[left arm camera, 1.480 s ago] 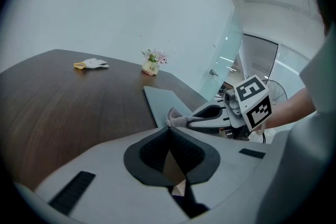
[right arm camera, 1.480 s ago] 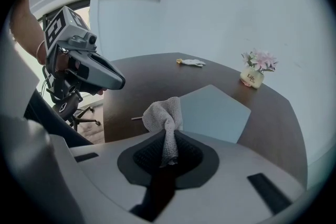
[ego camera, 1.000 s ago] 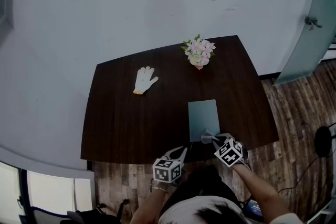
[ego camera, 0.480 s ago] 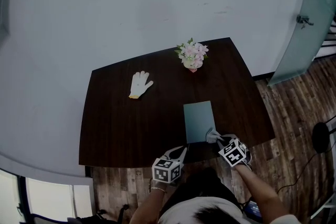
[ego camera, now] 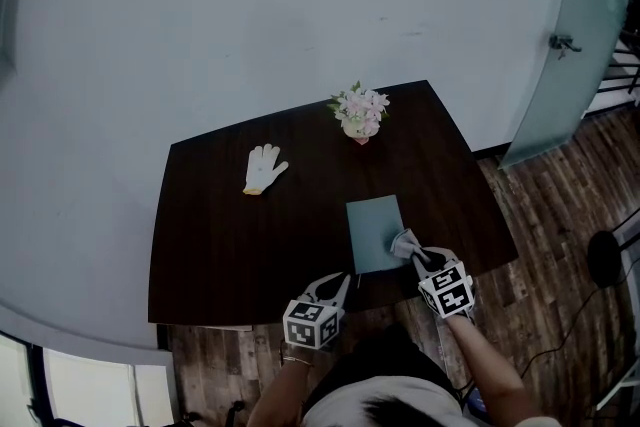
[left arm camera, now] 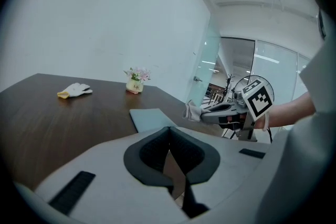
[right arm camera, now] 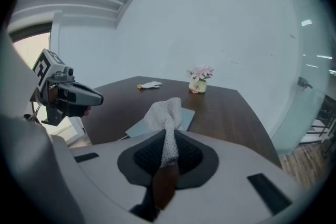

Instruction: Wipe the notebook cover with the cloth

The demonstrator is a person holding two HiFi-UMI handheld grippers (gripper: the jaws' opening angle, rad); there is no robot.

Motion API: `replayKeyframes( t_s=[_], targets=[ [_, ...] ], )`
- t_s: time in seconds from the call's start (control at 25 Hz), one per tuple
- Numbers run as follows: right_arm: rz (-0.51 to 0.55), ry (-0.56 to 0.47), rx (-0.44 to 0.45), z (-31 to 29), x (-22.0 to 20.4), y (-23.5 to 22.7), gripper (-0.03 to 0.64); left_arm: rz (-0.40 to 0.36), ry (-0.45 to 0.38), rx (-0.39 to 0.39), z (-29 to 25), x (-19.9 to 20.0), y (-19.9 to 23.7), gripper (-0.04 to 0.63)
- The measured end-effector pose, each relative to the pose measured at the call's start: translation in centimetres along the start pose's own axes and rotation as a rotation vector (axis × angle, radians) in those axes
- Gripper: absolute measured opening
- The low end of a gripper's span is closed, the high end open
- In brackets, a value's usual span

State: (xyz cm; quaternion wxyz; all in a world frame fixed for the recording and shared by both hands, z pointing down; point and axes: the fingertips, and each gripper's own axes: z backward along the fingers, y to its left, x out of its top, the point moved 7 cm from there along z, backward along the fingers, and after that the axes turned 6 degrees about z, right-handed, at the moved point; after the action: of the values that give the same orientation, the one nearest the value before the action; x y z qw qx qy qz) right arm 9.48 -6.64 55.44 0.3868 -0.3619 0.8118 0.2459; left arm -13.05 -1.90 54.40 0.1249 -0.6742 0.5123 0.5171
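Note:
A grey-blue notebook [ego camera: 374, 232] lies flat near the front edge of the dark wooden table [ego camera: 250, 235]; it also shows as the notebook [left arm camera: 149, 117] and the notebook [right arm camera: 185, 117] in the gripper views. My right gripper [ego camera: 417, 258] is shut on a small white cloth [ego camera: 404, 243], held at the notebook's front right corner. The cloth [right arm camera: 166, 128] sticks up from between the jaws. My left gripper [ego camera: 336, 283] is shut with nothing in it, at the table's front edge left of the notebook.
A white work glove [ego camera: 262, 168] lies at the back left of the table. A small pot of pink flowers [ego camera: 358, 112] stands at the back edge. A glass door [ego camera: 560, 45] is to the right, over wooden flooring [ego camera: 560, 295].
The right gripper has carried the cloth up and forward over the notebook's front right corner. The head view has shifted a little. The left gripper has stayed by the table edge.

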Motion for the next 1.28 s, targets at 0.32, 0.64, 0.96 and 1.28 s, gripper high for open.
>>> replayKeyframes(
  t_s=[0.32,0.64,0.96,1.28],
  targets=[
    [-0.033,-0.112,-0.074,2.6,3.3,3.2,0.040,-0.072,-0.094,-0.003,3.1,2.4,0.1,0.018],
    [-0.076,-0.206,-0.127,5.2,5.9,5.6,0.038,-0.168,-0.166,0.027,5.7,4.1,-0.9,0.018],
    [-0.026,-0.276,-0.151,8.1,8.2,6.2,0.038,-0.176,-0.231,0.046,6.9,5.1,-2.9,0.018],
    [0.000,-0.325,-0.133,11.4,8.0,5.0,0.037,-0.162,-0.322,0.082,7.9,7.1,-6.5,0.018]
  ],
)
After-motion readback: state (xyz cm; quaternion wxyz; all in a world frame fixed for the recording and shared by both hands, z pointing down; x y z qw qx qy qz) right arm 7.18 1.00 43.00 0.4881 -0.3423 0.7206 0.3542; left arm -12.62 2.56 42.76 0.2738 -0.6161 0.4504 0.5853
